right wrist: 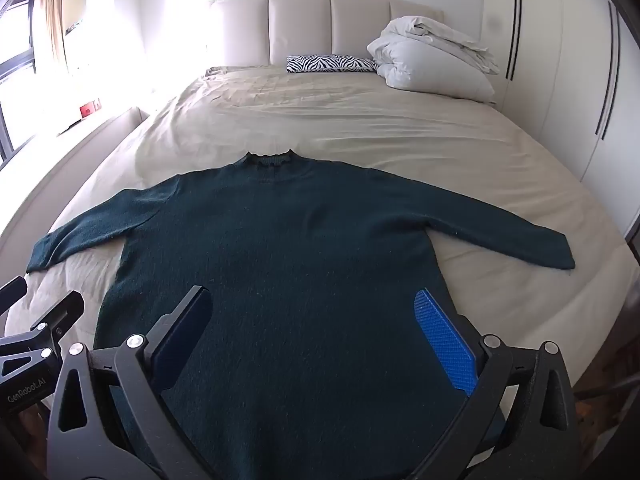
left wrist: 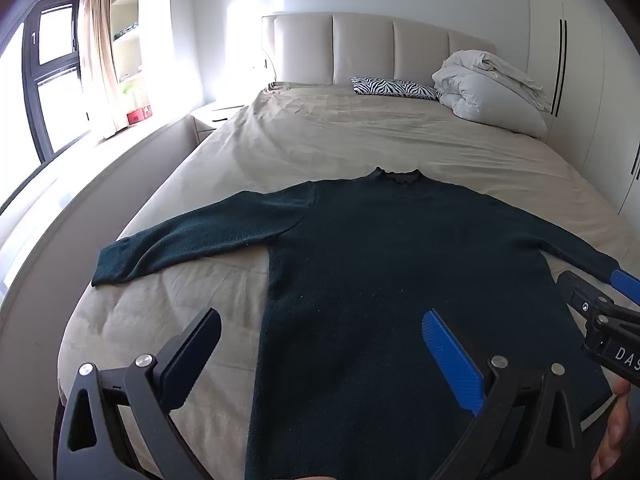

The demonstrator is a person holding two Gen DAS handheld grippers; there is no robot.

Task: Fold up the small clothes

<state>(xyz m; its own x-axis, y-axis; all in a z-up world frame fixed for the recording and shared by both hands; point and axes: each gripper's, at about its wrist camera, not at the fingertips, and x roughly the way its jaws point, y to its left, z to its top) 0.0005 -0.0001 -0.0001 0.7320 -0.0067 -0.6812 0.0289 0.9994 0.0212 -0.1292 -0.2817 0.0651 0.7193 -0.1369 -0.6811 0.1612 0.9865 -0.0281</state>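
Observation:
A dark green sweater (left wrist: 380, 248) lies flat on the bed, collar away from me, both sleeves spread out to the sides; it also shows in the right wrist view (right wrist: 280, 248). My left gripper (left wrist: 320, 324) is open and empty, hovering over the sweater's lower left part. My right gripper (right wrist: 312, 304) is open and empty, hovering over the sweater's lower body. The right gripper also appears at the right edge of the left wrist view (left wrist: 592, 292), near the right sleeve. The left gripper's fingers (right wrist: 16, 288) show at the left edge of the right wrist view.
The bed (left wrist: 320, 140) has a beige sheet. A zebra-print pillow (left wrist: 394, 88) and a bundled white duvet (left wrist: 488, 88) lie by the headboard. A nightstand (left wrist: 216, 114) and window stand left, white wardrobes (left wrist: 580, 80) right.

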